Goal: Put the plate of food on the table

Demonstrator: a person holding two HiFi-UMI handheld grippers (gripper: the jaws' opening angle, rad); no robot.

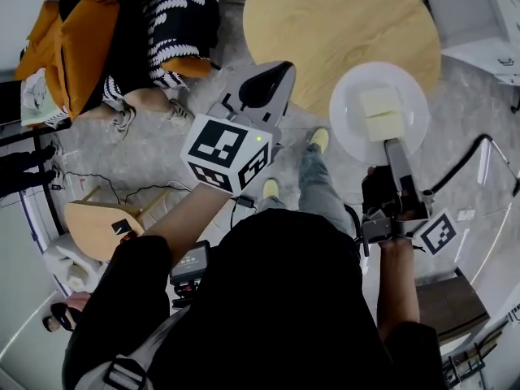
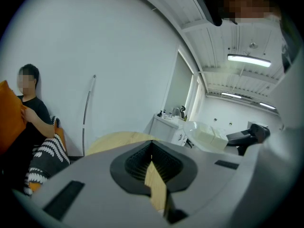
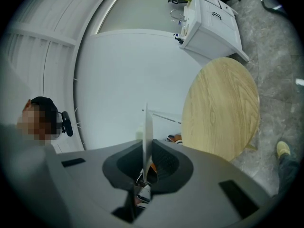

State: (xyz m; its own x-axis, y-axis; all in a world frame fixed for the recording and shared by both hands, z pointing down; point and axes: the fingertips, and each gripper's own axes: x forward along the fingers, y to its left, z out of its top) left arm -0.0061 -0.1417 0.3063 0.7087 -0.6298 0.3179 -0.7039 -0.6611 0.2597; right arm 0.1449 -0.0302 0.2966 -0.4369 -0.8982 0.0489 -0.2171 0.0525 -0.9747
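Note:
In the head view a white plate (image 1: 379, 112) with pale yellow food blocks (image 1: 382, 114) hangs level over the near right edge of the round wooden table (image 1: 325, 23). My right gripper (image 1: 396, 149) is shut on the plate's near rim. The right gripper view shows that rim edge-on (image 3: 147, 127) between the pads of the right gripper (image 3: 147, 148), with the table (image 3: 223, 108) ahead. My left gripper (image 1: 264, 84) hovers left of the plate near the table's edge, shut and holding nothing. From the left gripper (image 2: 152, 148) the plate (image 2: 204, 134) appears to the right.
A seated person (image 1: 122, 47) with an orange cushion and a striped pillow is at upper left. A small wooden stool (image 1: 97, 226) and cables lie on the floor to the left. A white cabinet (image 1: 479, 15) stands beyond the table on the right.

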